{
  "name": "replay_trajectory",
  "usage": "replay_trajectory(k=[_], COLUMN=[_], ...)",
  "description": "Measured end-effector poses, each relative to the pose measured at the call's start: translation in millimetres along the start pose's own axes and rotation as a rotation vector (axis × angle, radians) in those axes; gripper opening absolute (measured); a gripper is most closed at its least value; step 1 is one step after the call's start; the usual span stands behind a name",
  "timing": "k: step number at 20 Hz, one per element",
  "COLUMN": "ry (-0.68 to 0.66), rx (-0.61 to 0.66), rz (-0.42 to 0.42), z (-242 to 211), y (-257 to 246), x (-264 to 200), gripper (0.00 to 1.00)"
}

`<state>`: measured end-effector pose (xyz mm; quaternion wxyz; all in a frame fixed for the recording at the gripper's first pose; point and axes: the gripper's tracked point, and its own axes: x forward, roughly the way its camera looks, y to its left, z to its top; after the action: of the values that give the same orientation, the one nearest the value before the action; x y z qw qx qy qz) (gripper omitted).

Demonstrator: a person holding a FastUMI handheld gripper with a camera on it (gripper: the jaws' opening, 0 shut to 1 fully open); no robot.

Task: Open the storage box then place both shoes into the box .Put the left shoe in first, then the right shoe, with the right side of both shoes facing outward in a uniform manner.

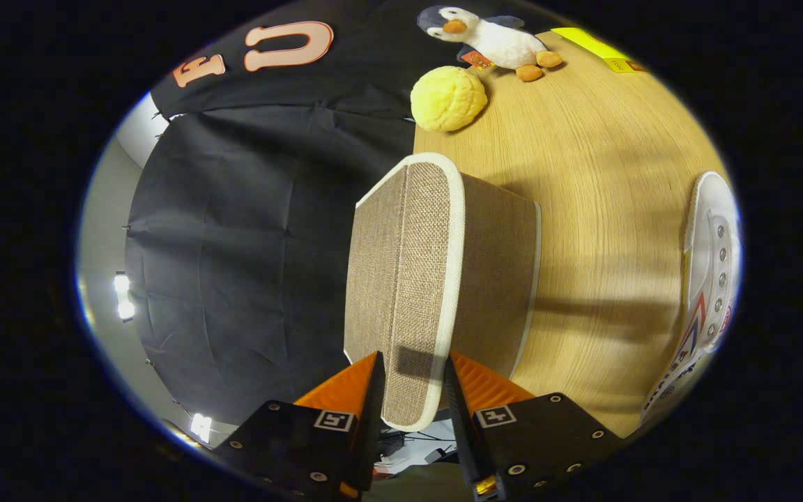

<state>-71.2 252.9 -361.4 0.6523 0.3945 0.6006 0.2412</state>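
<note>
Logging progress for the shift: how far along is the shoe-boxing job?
Early stage. In hand: the gripper has its fingers closed on the edge of the box lid, which stands lifted off the woven storage box. Done: only that lid grasp. Left: both shoes; a white sneaker lies on the wooden table beside the box, not yet packed.

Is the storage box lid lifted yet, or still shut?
Lifted: the lid stands on edge, angled away from the box, its near rim between the gripper fingers.
</note>
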Motion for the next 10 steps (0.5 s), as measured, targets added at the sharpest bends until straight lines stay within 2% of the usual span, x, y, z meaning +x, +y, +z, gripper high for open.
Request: replay_trajectory(k=[1,3,5,7,10], ry=[-0.016,-0.056,-0.043,-0.042,-0.060], rx=[0.007,0.013,0.028,0.032,0.000], rz=[0.012,0.010,0.021,0.067,0.077], z=[3,9,4,0,7], y=[4,9,16,34,50], x=[-1,-3,-4,-8,-10], gripper=[0.47,0.36,0.28,0.28,0.28])
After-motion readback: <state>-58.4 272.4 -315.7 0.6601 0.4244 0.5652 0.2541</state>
